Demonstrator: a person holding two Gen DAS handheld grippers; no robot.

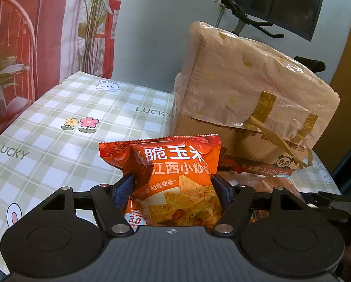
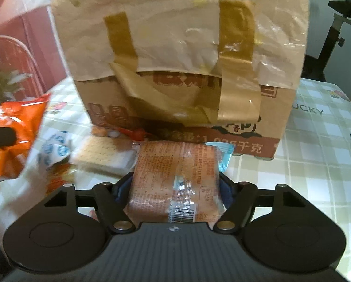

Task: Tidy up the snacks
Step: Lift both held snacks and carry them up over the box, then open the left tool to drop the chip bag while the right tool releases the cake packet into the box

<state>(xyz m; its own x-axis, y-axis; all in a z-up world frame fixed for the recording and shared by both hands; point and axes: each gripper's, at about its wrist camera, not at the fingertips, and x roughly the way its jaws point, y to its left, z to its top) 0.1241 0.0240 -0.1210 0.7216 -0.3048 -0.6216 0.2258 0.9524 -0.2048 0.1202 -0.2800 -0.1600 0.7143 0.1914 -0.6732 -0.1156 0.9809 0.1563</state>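
The left hand-held gripper (image 1: pixel 173 188) is closed on an upright orange chip bag (image 1: pixel 170 178), both pads pressing its sides, above the checked counter (image 1: pixel 58 122) near the taped cardboard box (image 1: pixel 246 94). The right hand-held gripper (image 2: pixel 174 188) has a brown wrapped snack packet (image 2: pixel 175 176) between its pads, both touching its sides, just before the box. Further snack packets (image 2: pixel 102 157) lie to its left.

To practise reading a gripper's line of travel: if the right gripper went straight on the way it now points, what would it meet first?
The right gripper, its jaws around a brown snack packet, points at the taped cardboard box directly ahead. The packet's front edge would probably touch the box's lower face first, though the gap is hard to judge.
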